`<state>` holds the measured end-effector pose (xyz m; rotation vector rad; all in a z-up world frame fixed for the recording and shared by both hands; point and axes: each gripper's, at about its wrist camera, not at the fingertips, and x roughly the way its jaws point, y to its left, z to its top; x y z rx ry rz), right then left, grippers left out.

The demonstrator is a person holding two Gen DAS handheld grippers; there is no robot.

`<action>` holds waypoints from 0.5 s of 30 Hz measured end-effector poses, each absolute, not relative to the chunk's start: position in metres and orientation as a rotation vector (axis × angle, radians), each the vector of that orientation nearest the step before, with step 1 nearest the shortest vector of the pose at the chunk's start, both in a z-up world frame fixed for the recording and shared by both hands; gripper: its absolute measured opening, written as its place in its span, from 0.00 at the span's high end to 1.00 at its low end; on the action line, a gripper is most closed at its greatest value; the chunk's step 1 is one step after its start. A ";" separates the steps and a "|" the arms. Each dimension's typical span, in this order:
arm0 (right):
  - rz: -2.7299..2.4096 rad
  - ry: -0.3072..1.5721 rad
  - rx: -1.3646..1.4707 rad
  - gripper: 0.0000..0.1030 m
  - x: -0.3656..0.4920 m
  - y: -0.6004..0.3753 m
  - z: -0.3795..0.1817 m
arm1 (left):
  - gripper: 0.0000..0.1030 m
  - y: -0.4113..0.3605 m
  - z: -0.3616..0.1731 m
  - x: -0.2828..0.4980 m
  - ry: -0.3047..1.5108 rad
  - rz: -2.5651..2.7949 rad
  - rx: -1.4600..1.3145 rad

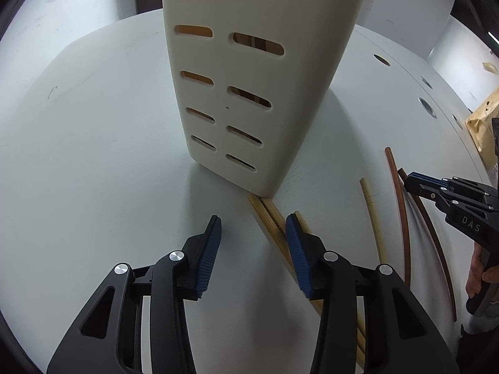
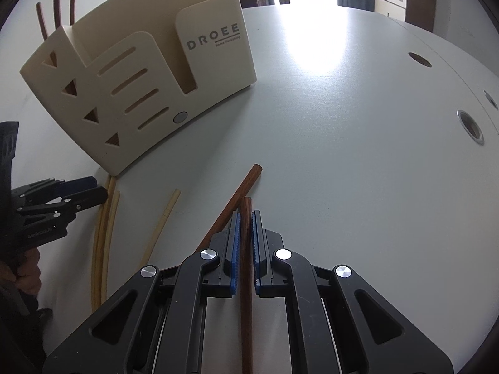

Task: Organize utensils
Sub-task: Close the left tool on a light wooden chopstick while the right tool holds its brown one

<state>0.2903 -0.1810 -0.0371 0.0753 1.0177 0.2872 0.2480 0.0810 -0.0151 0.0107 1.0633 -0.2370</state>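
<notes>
Gripping: your right gripper (image 2: pixel 245 215) is closed on one dark brown chopstick (image 2: pixel 245 249), pads pressing both its sides; the stick's far tip pokes out ahead of the fingertips.
Left gripper (image 1: pixel 254 230): about half open and closing slowly, holding nothing; its right-hand finger rests against the light wooden chopsticks (image 1: pixel 274 230), which lie mostly outside the gap.
Holder (image 2: pixel 140 71): the cream utensil holder stands ahead and to the left of your right gripper, directly ahead of your left one, on the white table (image 2: pixel 343 124).
Risk 1: the held stick looks pinched near one end, so you may find it pivoting or slipping as you lift.
Risk 2: the second dark stick (image 2: pixel 237 193) lies just left of your right fingers and crosses behind them; lifting could drag it along.
Risk 3: your left jaws may close on air or nudge the pale sticks under the holder's corner.
Count, dark sticks: two outside the holder, three showing above its rim.
Count, pale sticks: about four; the bundle beside your left gripper is hard to separate.
Count, holders: one.
</notes>
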 end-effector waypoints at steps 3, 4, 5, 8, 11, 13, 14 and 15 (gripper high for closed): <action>0.292 1.003 0.064 0.92 0.285 -0.177 -0.033 | 0.60 0.079 -0.013 0.247 1.070 -0.213 0.032; 0.290 0.996 0.059 0.92 0.282 -0.176 -0.031 | 0.65 0.077 -0.015 0.248 1.085 -0.204 0.044; 0.287 0.989 0.051 0.92 0.280 -0.175 -0.029 | 0.68 0.076 -0.015 0.246 1.078 -0.195 0.070; 0.271 0.966 0.048 0.92 0.275 -0.176 -0.024 | 0.69 0.068 -0.016 0.241 1.057 -0.182 0.137; 0.278 0.938 0.064 0.92 0.270 -0.176 -0.018 | 0.69 0.066 -0.015 0.241 1.045 -0.191 0.132; 0.282 0.917 0.084 0.92 0.265 -0.175 -0.014 | 0.77 0.070 -0.014 0.241 1.047 -0.186 0.117; 0.293 0.902 0.096 0.92 0.264 -0.175 -0.011 | 0.84 0.073 -0.014 0.242 1.048 -0.181 0.103; 0.303 0.886 0.108 0.92 0.264 -0.176 -0.009 | 0.85 0.077 -0.013 0.243 1.050 -0.190 0.077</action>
